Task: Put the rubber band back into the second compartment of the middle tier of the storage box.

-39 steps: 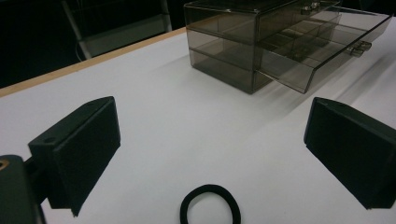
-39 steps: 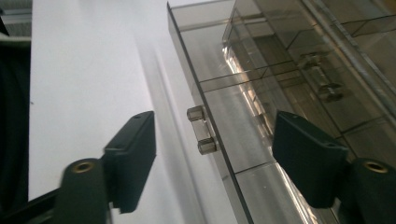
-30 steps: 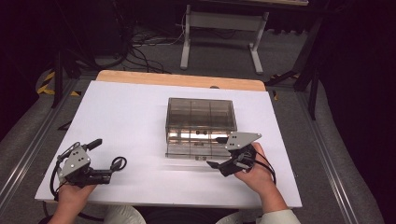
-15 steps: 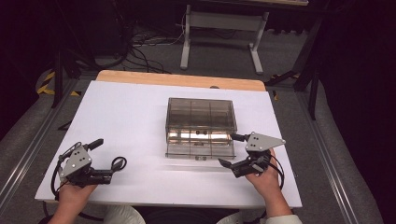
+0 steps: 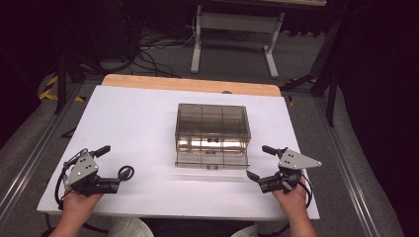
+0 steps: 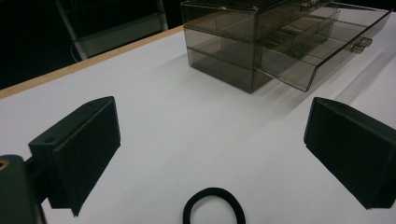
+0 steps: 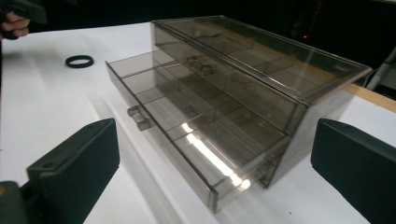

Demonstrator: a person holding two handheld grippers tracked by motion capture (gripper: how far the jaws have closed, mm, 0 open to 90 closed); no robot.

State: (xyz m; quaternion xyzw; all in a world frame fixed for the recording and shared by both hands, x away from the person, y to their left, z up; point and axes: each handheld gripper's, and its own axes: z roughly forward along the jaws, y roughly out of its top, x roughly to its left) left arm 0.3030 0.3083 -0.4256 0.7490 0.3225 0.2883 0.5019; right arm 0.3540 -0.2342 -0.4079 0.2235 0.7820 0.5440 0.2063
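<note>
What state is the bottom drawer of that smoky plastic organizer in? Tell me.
Open. The bottom drawer is pulled out past the front of the organizer, its small handle forward and its compartments exposed from above.

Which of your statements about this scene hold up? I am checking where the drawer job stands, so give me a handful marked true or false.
1. The bottom drawer of the smoky plastic organizer box is pulled out. True.
2. The right gripper is clamped on the drawer handle. False: its jaws have just been opening, stand wide with nothing between them, and it sits off to the box's right.
3. A black hair tie lies on the white table just ahead of the left gripper. True.
4. The hair tie is already in the drawer. False: it lies on the table.
5. The left gripper is shut. False: open.
</note>
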